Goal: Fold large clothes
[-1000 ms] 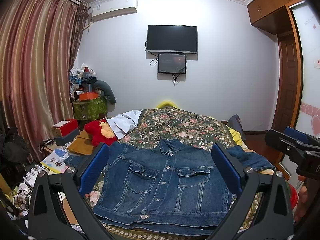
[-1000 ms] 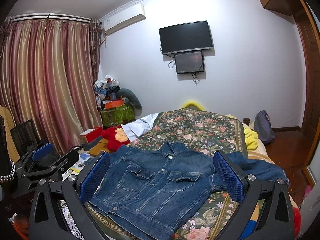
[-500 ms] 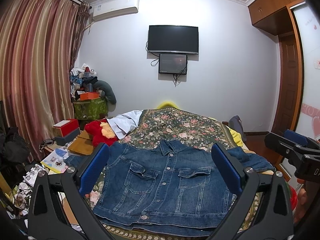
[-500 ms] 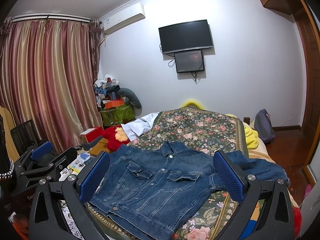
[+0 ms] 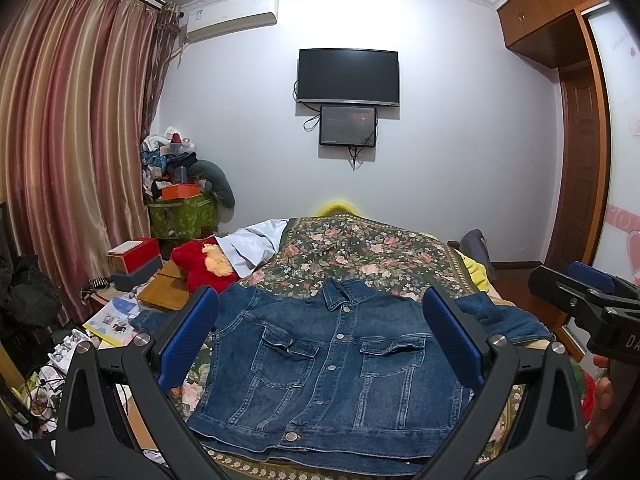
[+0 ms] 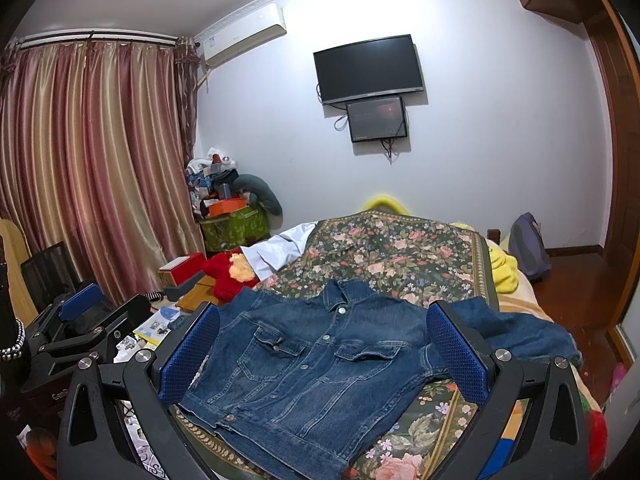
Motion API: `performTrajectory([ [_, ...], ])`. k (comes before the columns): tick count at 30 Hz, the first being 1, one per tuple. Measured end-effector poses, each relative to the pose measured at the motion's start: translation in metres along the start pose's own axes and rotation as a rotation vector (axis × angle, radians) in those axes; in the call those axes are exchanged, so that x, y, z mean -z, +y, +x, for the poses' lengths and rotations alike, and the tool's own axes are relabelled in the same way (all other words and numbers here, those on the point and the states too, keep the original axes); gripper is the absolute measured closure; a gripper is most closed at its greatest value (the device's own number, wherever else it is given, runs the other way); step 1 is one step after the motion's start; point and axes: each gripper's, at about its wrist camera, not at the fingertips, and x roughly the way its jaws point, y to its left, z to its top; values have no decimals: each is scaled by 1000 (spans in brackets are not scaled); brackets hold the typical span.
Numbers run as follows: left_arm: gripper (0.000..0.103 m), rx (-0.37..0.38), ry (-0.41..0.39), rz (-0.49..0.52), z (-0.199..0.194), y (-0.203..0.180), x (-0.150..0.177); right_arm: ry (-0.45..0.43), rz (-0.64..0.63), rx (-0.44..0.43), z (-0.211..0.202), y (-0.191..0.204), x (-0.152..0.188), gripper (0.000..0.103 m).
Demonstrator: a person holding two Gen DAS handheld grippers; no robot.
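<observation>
A blue denim jacket (image 5: 332,368) (image 6: 312,368) lies buttoned and face up on the near end of a floral bedspread (image 5: 360,252) (image 6: 392,248). Its collar points away from me. One sleeve (image 5: 500,316) (image 6: 516,332) trails to the right; the other hangs off the bed's left side. My left gripper (image 5: 320,340) hovers open above the near hem, nothing between its blue pads (image 5: 188,340). My right gripper (image 6: 324,354) is open too, held over the jacket from the right. In the left wrist view the right gripper (image 5: 588,296) shows at the far right edge, with a hand below it.
A red plush toy (image 5: 204,264) and a white cloth (image 5: 256,244) lie at the bed's left. A cluttered low table (image 5: 132,300) with boxes and papers stands left of the bed. Curtains (image 5: 72,160) hang at left, a wooden door (image 5: 576,168) at right, a TV (image 5: 348,76) ahead.
Both grippers have drifted only slightly; the view barely shifts. The jacket lies as before and both jaws stay open.
</observation>
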Motion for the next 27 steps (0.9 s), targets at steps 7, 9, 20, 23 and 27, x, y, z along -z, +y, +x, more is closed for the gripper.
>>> performTrajectory([
  [7, 0, -25, 26, 11, 27, 8, -1, 42, 2, -4, 27, -3, -6, 0],
  [9, 0, -39, 42, 18, 43, 12, 0, 57, 3, 3, 41, -4, -7, 0],
  [20, 0, -101, 185, -59, 158, 68, 5, 142, -114, 73, 158, -3, -27, 0],
  [23, 0, -157, 223, -101, 190, 89, 15, 181, -145, 70, 204, -5, -30, 0],
  [27, 0, -200, 325, -150, 246, 125, 43, 267, -177, 44, 271, -4, -23, 0],
])
